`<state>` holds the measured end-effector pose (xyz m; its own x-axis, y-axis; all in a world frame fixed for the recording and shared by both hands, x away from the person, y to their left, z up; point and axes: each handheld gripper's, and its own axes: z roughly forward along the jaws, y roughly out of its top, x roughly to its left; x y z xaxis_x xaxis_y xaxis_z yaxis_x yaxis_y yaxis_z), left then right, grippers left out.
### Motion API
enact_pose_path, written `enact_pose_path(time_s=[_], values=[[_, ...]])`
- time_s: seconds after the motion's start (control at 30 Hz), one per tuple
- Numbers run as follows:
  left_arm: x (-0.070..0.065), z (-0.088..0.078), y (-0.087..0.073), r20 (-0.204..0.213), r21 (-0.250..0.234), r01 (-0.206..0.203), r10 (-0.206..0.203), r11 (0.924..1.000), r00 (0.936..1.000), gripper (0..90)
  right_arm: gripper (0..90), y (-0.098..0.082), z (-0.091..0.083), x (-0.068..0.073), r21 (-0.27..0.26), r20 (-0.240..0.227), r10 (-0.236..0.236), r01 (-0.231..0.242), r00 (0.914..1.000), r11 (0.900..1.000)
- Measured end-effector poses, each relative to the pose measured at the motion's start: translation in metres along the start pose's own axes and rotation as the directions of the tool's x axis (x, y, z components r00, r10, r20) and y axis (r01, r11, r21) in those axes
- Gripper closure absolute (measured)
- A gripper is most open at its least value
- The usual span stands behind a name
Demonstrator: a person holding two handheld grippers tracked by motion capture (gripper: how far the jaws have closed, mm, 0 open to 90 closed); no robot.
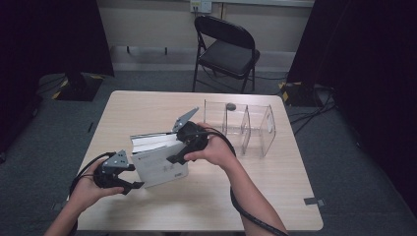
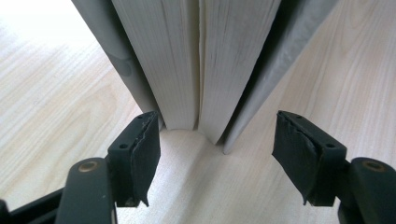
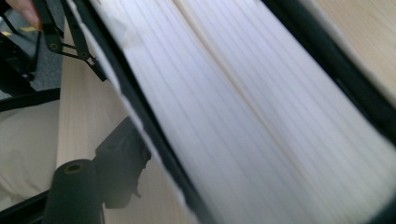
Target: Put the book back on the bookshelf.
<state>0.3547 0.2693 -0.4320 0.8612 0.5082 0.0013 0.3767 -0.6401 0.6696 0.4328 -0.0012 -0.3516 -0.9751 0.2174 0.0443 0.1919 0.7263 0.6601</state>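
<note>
Table (image 1: 147,105) light wood w/ clear rack (image 1: 246,125); folding chair (image 1: 226,49) behind, grey floor.

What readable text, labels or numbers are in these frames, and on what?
None can be read.
White book cover, high view: a small mark near its top left corner and a line of small print lower down, both too small and blurred to read.
Page edges of the books in the left gripper view: no print.
Page edges in the right gripper view: blurred, no print.
Clear plastic organizer: no label visible.
</note>
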Motion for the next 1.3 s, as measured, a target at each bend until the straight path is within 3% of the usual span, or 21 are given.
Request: enact_pose_path(time_s=[0.07, 0.17, 0.2, 0.27, 0.3, 0.33, 0.47, 0.73, 0.87, 0.9, 0.97, 1.0, 1.13, 1.2, 1.3], values=[[0.0, 0.0, 0.0, 0.001, -0.001, 0.0, 0.0, 1.0, 1.0, 31.6, 26.4, 0.003, 0.001, 0.002, 0.021, 0.014, 0.016, -0.016, 0.9998, 1.0], [-0.001, 0.001, -0.001, -0.004, -0.009, -0.001, 0.001, 1.0, 1.0, 31.5, 35.8, 0.003, -0.002, 0.004, 0.035, 0.011, 0.025, -0.025, 0.9996, 0.999], [0.0, 0.001, -0.001, -0.007, -0.002, -0.012, 0.012, 0.9999, 0.9999, 31.4, 40.6, 0.003, -0.003, 0.005, 0.039, 0.004, 0.021, -0.021, 0.9998, 0.999], [0.0, 0.002, -0.001, -0.013, -0.016, 0.004, -0.004, 0.9999, 0.9999, 31.1, 50.1, 0.002, -0.007, 0.008, 0.049, -0.019, 0.017, -0.016, 0.9997, 0.999], [0.001, 0.001, -0.001, -0.015, -0.012, 0.005, -0.005, 0.9999, 0.9999, 27.7, 51.3, 0.002, -0.007, 0.013, 0.056, -0.008, -0.008, 0.008, 0.9999, 0.998], [0.002, 0.001, -0.001, -0.014, -0.017, 0.008, -0.009, 0.9998, 0.9999, 28.2, 51.7, 0.003, -0.006, 0.016, 0.06, 0.013, -0.007, 0.006, 0.9999, 0.998], [0.003, 0.003, -0.004, -0.008, -0.011, 0.014, -0.014, 0.9998, 0.9999, 27.0, 52.2, 0.002, -0.007, 0.02, 0.062, 0.022, -0.011, 0.01, 0.9997, 0.998], [0.003, 0.017, -0.009, -0.002, -0.012, 0.026, -0.026, 0.9996, 0.9996, 21.6, 52.2, -0.011, -0.022, 0.017, 0.079, 0.056, 0.029, -0.034, 0.998, 0.996], [0.002, 0.022, -0.009, -0.007, 0.0, 0.015, -0.015, 0.9999, 0.9999, 20.3, 52.1, -0.018, -0.028, 0.016, 0.078, 0.068, 0.035, -0.04, 0.9971, 0.996], [0.001, 0.025, -0.009, -0.009, -0.017, 0.026, -0.026, 0.9995, 0.9996, 20.3, 51.9, -0.02, -0.029, 0.016, 0.079, 0.07, 0.043, -0.048, 0.9966, 0.996], [0.002, 0.026, -0.009, -0.008, 0.002, 0.008, -0.008, 1.0, 0.9999, 20.3, 51.3, -0.02, -0.03, 0.017, 0.077, 0.075, 0.053, -0.059, 0.9958, 0.995], [0.001, 0.029, -0.009, -0.013, -0.021, 0.022, -0.022, 0.9996, 0.9997, 20.3, 51.0, -0.02, -0.03, 0.017, 0.078, 0.076, 0.056, -0.062, 0.9955, 0.995], [0.0, 0.033, -0.01, -0.007, 0.004, 0.003, -0.003, 1.0, 1.0, 20.1, 49.6, -0.017, -0.029, 0.017, 0.098, 0.074, 0.058, -0.065, 0.9956, 0.993], [0.0, 0.036, -0.012, -0.008, -0.01, 0.018, -0.018, 0.9998, 0.9998, 19.5, 48.1, -0.014, -0.028, 0.017, 0.105, 0.076, 0.06, -0.068, 0.9953, 0.992], [-0.001, 0.039, -0.013, -0.007, 0.004, 0.01, -0.009, 0.9999, 0.9999, 19.4, 46.7, -0.007, -0.024, 0.017, 0.118, 0.09, 0.069, -0.079, 0.9936, 0.99]])
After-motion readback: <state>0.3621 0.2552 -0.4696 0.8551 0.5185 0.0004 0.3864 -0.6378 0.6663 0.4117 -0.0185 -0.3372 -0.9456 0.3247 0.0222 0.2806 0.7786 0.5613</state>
